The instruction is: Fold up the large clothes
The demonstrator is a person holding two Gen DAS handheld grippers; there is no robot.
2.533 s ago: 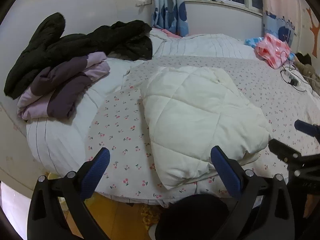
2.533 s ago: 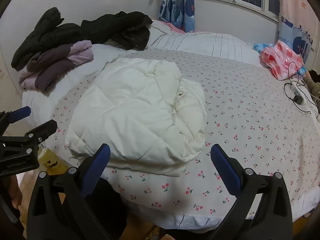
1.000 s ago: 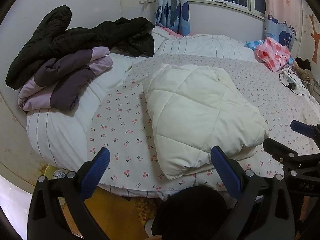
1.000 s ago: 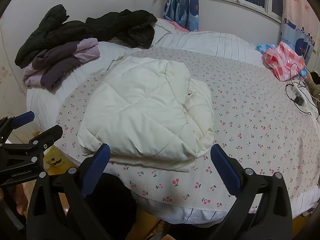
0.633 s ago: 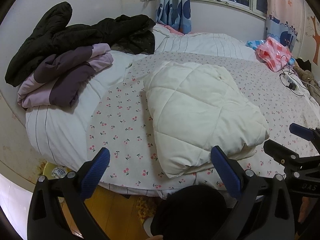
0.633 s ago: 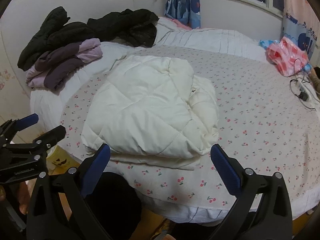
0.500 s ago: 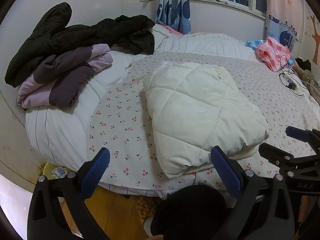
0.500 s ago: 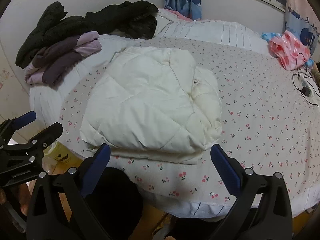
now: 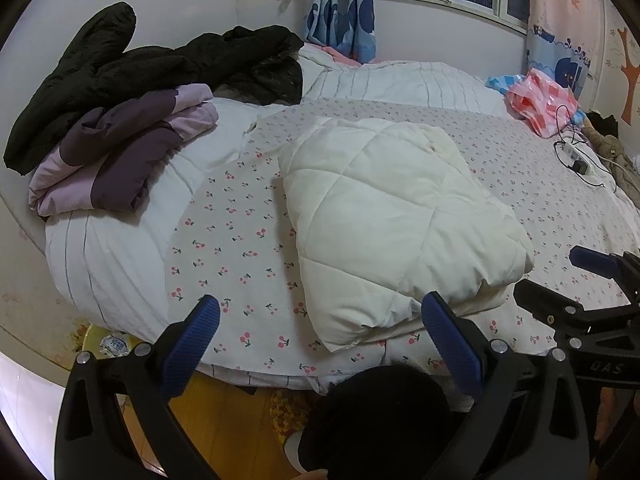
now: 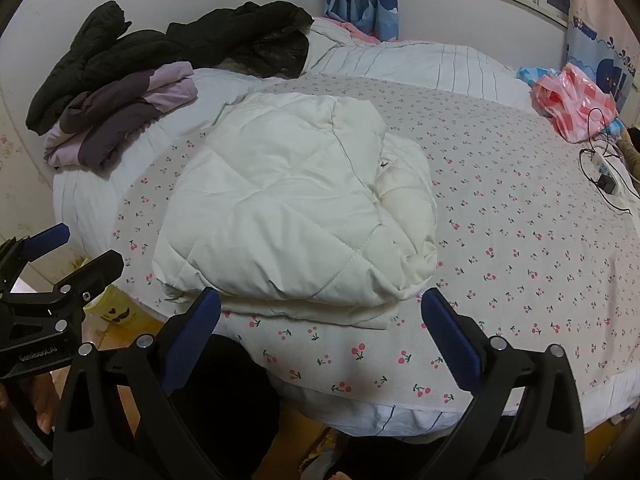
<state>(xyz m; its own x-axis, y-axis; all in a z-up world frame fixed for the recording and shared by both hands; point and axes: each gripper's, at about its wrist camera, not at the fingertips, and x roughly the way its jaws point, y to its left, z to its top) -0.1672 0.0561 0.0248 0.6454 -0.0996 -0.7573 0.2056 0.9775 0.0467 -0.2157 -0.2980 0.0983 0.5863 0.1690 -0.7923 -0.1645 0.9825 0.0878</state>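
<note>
The big white puffy coat looked already folded. It lay as a thick, neat bundle near the front edge of the bed, on the cherry sheet. Its stitched squares were smooth on top, and a flat layer stuck out under the near edge. The fold looked done, maybe with a little tidying left.

More clothes waited at the far left of the bed: a purple coat and a black coat in a messy heap. Those probably still needed folding.

The left claw was wide open and held nothing. The right claw was wide open too, just in front of the white coat, not touching it.
</note>
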